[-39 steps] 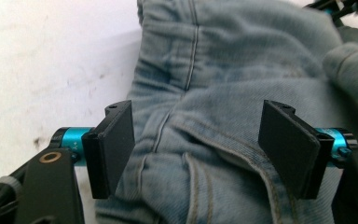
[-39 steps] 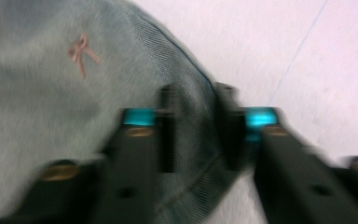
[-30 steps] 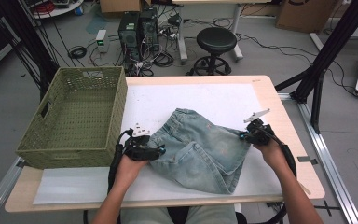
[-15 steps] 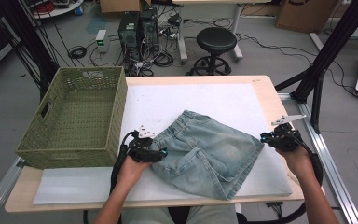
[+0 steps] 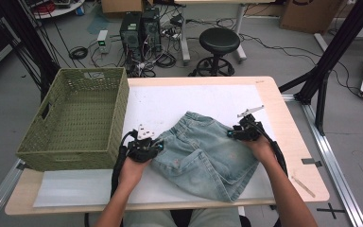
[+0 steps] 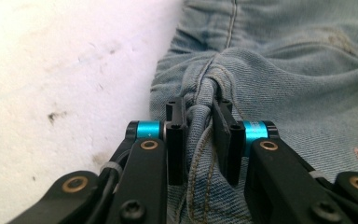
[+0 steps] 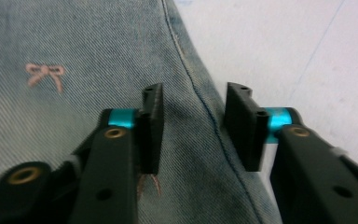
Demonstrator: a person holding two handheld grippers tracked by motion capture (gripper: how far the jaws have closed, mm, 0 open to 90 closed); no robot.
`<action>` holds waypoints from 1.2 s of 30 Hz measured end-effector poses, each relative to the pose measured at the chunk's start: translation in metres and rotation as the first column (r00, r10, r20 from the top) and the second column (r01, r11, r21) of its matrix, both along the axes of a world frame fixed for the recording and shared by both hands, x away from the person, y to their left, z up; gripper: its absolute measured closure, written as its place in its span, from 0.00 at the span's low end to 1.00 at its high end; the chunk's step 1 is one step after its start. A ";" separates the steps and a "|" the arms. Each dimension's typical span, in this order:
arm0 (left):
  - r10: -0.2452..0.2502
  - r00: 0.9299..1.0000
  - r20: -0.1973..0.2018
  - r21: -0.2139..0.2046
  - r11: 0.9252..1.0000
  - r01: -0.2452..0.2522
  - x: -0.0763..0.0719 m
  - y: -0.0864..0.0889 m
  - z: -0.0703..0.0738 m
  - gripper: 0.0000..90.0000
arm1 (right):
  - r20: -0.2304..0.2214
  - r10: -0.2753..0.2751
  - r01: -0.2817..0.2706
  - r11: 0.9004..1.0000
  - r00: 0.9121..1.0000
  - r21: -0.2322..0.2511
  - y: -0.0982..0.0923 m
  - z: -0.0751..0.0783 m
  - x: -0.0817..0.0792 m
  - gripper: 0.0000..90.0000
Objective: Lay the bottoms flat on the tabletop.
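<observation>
From the high view we look forward and down on the whole counter (image 5: 283,142) from above the person's side. In the left gripper view we ride close along its jaws at the denim shorts' (image 6: 284,79) bunched edge. The right gripper view sits just as near over the opposite edge; all three share the shorts.

Basket (image 5: 75,118) blocks left, bare table (image 5: 194,97) beyond shorts (image 5: 208,151)

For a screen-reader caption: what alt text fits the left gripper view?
The left gripper pinches a bunched fold of seam on light blue denim shorts, its black jaws pressed against the fabric. A scuffed white table surface lies to the left.
</observation>
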State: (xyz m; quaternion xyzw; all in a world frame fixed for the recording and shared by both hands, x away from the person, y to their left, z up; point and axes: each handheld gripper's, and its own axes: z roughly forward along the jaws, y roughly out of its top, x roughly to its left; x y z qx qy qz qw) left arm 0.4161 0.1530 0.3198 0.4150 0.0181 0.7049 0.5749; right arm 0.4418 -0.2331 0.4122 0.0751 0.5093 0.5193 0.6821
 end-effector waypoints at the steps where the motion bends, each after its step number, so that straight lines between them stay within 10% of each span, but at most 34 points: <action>1: -0.013 1.000 0.026 -0.006 1.000 0.013 -0.004 0.000 0.002 0.86 | -0.017 -0.004 0.004 1.000 1.000 -0.029 -0.004 -0.003 -0.002 0.93; 8: -0.030 0.995 0.099 0.009 1.000 0.029 -0.016 -0.010 0.014 0.86 | 0.026 -0.035 0.034 0.998 0.999 0.045 -0.040 -0.034 -0.014 0.94; 13: -0.070 0.998 -0.001 0.055 0.996 0.070 -0.004 -0.026 0.026 0.73 | 0.040 -0.062 0.059 0.996 0.997 0.072 -0.061 -0.064 -0.020 0.94; 20: -0.242 0.970 0.000 -0.018 0.970 0.241 -0.016 -0.009 0.029 0.54 | 0.028 -0.062 0.060 0.995 0.998 0.076 -0.082 -0.092 -0.024 0.90; 26: -0.171 0.973 -0.156 0.036 0.983 0.179 0.002 -0.025 0.036 0.52 | 0.127 0.085 -0.095 0.993 0.988 0.069 -0.064 -0.063 -0.033 0.56; 30: -0.098 0.986 -0.133 0.077 0.991 0.109 0.002 -0.027 0.028 0.67 | 0.121 0.080 -0.082 0.997 0.989 0.014 -0.036 -0.036 -0.031 0.49; 36: 0.017 0.999 -0.051 0.178 0.984 -0.008 0.003 -0.032 0.007 0.90 | 0.069 0.048 -0.047 0.999 0.996 -0.014 0.007 0.000 -0.025 0.46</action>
